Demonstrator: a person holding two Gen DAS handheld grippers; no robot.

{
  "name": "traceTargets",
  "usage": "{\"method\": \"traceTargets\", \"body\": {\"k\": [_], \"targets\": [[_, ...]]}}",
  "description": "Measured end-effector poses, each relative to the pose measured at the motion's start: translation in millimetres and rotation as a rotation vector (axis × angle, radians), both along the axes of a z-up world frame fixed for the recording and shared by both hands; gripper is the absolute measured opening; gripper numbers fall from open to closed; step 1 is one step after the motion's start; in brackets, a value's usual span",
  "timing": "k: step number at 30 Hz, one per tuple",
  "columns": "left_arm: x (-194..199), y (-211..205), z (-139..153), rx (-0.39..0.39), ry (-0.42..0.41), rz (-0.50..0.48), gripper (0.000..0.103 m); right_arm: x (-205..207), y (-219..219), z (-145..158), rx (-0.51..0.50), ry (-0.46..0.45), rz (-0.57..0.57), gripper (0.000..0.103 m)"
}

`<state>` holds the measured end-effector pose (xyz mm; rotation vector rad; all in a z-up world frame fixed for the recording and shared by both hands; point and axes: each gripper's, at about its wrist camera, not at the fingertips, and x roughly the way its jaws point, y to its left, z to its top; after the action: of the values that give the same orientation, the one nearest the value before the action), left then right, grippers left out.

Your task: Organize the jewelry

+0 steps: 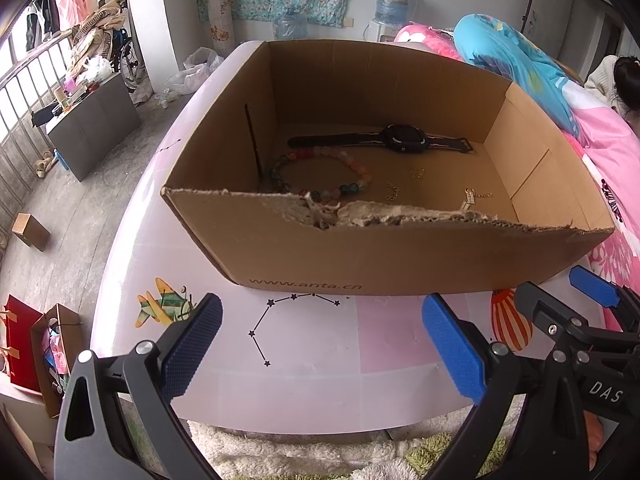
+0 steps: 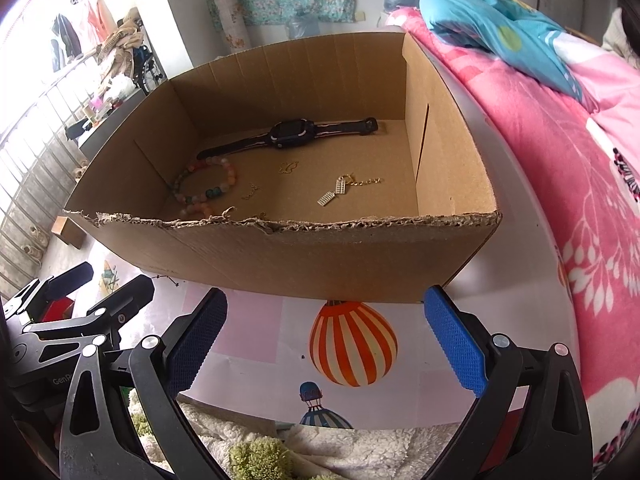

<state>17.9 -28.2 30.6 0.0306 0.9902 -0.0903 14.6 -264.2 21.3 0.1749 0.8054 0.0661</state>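
Note:
An open cardboard box (image 1: 360,256) (image 2: 280,256) with a torn front edge stands on a small pink table (image 1: 312,344) (image 2: 256,320). Inside lie a black watch (image 1: 396,140) (image 2: 292,134), a coloured bead bracelet (image 1: 352,168) (image 2: 224,190), a gold chain with silver charms (image 1: 472,198) (image 2: 340,190) and small gold pieces (image 1: 394,192) (image 2: 289,167). My left gripper (image 1: 324,348) is open and empty in front of the box. My right gripper (image 2: 326,344) is open and empty, also in front of the box, to the right of the left one.
A bed with a pink blanket (image 2: 580,160) and a blue quilt (image 1: 512,60) runs along the right. A fluffy rug (image 2: 320,452) lies below the table's near edge. A grey cabinet (image 1: 92,128), bags (image 1: 24,344) and a small box (image 1: 30,232) stand on the floor at left.

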Motion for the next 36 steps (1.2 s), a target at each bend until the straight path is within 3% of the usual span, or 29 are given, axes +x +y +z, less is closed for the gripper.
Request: {"method": "traceTargets", "body": {"k": [36], "targets": [[0.6,0.1,-0.2,-0.002,0.001,-0.001,0.097,0.2,-2.9,2.8,0.001,0.008,-0.004,0.095]]}}
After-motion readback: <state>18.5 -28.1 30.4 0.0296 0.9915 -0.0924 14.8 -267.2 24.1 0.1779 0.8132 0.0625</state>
